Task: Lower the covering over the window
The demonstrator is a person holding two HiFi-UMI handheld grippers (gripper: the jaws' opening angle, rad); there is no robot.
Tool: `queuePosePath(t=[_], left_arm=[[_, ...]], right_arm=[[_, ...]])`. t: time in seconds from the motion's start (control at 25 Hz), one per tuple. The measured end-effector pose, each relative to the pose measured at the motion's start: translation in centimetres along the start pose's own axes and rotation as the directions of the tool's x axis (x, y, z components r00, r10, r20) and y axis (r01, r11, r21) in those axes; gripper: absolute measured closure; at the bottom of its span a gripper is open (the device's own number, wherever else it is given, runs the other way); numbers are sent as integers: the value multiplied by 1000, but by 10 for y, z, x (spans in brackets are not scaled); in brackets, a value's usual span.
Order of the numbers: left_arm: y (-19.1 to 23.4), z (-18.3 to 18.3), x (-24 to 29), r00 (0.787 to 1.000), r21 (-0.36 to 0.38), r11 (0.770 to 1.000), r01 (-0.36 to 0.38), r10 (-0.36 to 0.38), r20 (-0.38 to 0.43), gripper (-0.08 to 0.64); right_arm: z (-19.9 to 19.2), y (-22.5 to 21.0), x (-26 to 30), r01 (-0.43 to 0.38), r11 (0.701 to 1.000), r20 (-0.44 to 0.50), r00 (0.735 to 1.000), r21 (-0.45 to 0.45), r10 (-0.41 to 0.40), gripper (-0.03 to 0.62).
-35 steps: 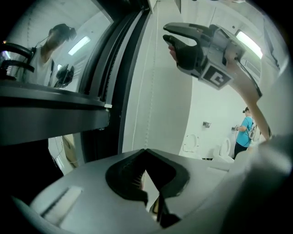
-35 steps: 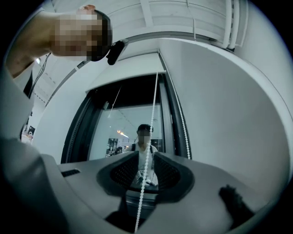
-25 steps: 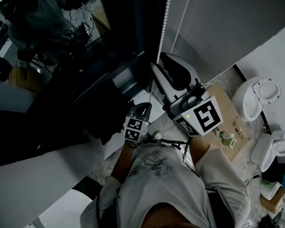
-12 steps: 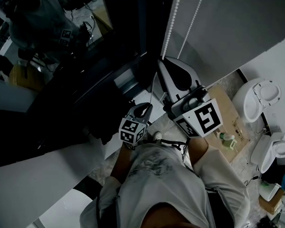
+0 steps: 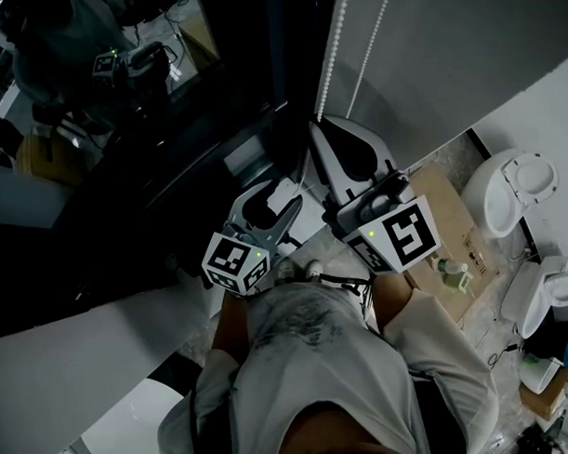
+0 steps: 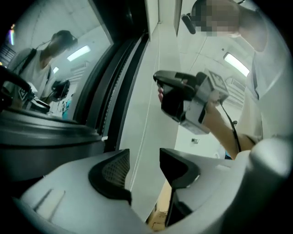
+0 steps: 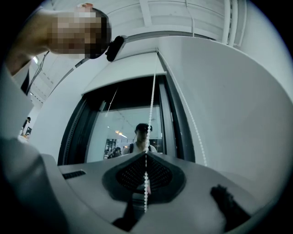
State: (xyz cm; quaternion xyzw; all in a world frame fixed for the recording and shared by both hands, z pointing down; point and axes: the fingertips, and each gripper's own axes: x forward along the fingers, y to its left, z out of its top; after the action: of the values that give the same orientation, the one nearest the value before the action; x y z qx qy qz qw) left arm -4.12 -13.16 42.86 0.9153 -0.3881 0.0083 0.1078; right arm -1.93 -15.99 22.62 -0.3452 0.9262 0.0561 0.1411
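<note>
Up close, the right gripper [image 7: 145, 180] has its jaws pressed together on the bead chain [image 7: 151, 107]. The chain passes down between the two mesh pads and rises straight up from the jaw tips. In the head view the chain meets this gripper at its very tip, with the marker cube [image 5: 405, 233] at the opposite end, nearest the person's grey shirt [image 5: 326, 362].

The left gripper [image 6: 144, 167] stands with its jaws spread wide, having just been opening. Nothing lies between them, and only pale wall [image 6: 151, 114] shows through the gap. From the head view it sits just to the left of the right gripper and a little nearer the person, clear of the chain. In its own view the right gripper appears above and to the right of its jaws, well apart from them.

Farther out from the right gripper, a second strand [image 7: 192, 128] of the chain runs up to the right of the pinched one, slanting across the pale wall. Straight beyond the closed jaws stands the window [image 7: 128, 132], set in a dark frame [image 7: 171, 123], with a reflection of a person [image 7: 143, 137] in the glass. High above the jaws, at the top of the window, a pale panel that reads as the blind [image 7: 123, 71] spans the opening. It covers only the uppermost part, and the glass below it is bare.
</note>
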Motion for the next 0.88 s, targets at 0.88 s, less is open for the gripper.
queuePosePath(t=[0.88], left_arm=[[-12,171,-11,952,134,990,51,-89,294,377]], right_arm=[[-118,17,-25,32,997,-274,962,76,-10,575]])
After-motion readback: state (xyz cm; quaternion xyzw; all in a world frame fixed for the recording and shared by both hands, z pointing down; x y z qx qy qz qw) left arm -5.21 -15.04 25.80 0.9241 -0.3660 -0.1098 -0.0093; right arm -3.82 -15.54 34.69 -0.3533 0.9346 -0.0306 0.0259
